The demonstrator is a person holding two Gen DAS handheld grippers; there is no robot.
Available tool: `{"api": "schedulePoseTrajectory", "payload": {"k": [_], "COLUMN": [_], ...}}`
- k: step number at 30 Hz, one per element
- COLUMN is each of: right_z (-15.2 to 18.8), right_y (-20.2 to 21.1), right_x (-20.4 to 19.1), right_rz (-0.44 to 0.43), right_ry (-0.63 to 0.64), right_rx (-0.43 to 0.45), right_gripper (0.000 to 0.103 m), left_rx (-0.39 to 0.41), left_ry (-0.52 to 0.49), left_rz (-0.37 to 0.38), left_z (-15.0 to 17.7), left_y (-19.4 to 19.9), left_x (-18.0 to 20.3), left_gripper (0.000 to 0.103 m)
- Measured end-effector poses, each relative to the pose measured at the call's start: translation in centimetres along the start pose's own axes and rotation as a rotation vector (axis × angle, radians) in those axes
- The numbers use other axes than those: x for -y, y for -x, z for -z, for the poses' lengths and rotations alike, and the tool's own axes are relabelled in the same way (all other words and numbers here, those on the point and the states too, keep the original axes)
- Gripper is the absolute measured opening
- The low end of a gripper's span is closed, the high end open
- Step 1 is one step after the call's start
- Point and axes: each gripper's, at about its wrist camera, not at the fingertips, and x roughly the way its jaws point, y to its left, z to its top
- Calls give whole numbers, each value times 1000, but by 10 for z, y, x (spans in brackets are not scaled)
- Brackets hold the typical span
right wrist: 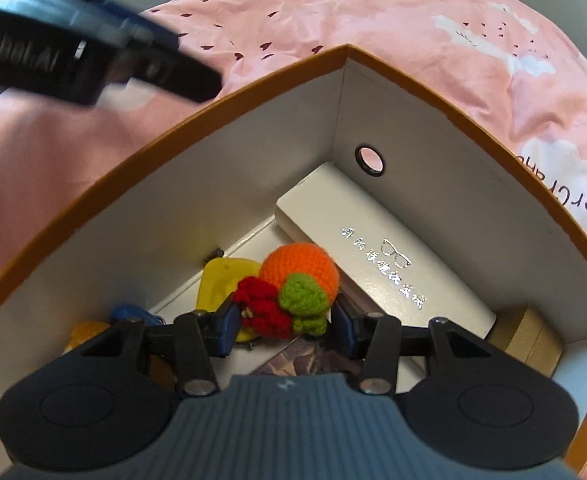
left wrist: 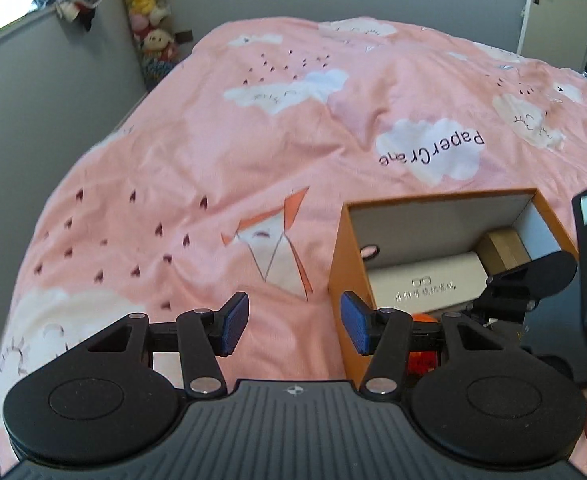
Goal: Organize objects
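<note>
The crocheted toy (right wrist: pixel 293 296), an orange ball with green and red knitted parts, sits between the blue pads of the right gripper (right wrist: pixel 287 326), which reaches down into the orange box (right wrist: pixel 433 98) on the pink bedspread (right wrist: pixel 373 12). The left pad touches the red part and the jaws appear clamped on the toy, held above the box floor. Beneath and left of it lies a yellow piece (right wrist: pixel 217 284); to the right a white glasses case (right wrist: pixel 373 248) runs along the far wall, with a small brown carton (right wrist: pixel 533 340) at its near right end. The left gripper (left wrist: pixel 293 324) hangs over the bedspread just left of the box, its jaws apart with nothing between them.
</note>
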Motion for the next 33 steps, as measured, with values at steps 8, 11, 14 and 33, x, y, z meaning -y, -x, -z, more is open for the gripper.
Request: {"api": "schedulePoseTrajectory", "payload": {"k": [8,11,14,33], "right_z": [2,4,4,77], "right_y": [13,23,32,205], "right_x": [8,11,9,-27], "right_rz": [4,-1,7,132], "right_ry": [-24,-44,-48,-275], "right_rx": [31,56,79,397], "right_gripper": [54,55,54,69], "left_rx": [14,23,34,260], "left_ry": [-8,-10,-9,114], "left_rz": [-24,-35,-63,-107], "left_z": [10,13,16,52], "left_y": [6,14,23,138], "left_x": [10,16,23,91], "left_gripper": [62,62,62,73]}}
